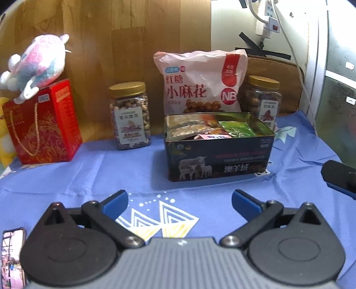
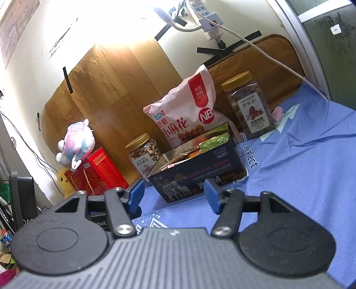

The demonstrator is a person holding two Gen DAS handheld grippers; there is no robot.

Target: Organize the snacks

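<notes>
A dark tin box (image 1: 219, 159) with sheep on its side stands open on the blue cloth (image 1: 111, 173), holding several small snack packets (image 1: 239, 129). Behind it leans a pink snack bag (image 1: 200, 82). A gold-lidded nut jar (image 1: 131, 115) stands to its left and another jar (image 1: 263, 100) to its right. My left gripper (image 1: 179, 205) is open and empty, in front of the box. My right gripper (image 2: 174, 194) is open and empty, in front of the box (image 2: 200, 175); the bag (image 2: 184, 115) and both jars (image 2: 145, 155) (image 2: 249, 104) show behind.
A red gift box (image 1: 47, 124) with a plush toy (image 1: 37, 64) on top stands at the left, against a wooden board (image 1: 124, 44). A phone (image 1: 12, 257) lies at the lower left. Cables and a power strip (image 1: 269, 20) hang on the wall. The right gripper's tip (image 1: 340, 179) shows at the right edge.
</notes>
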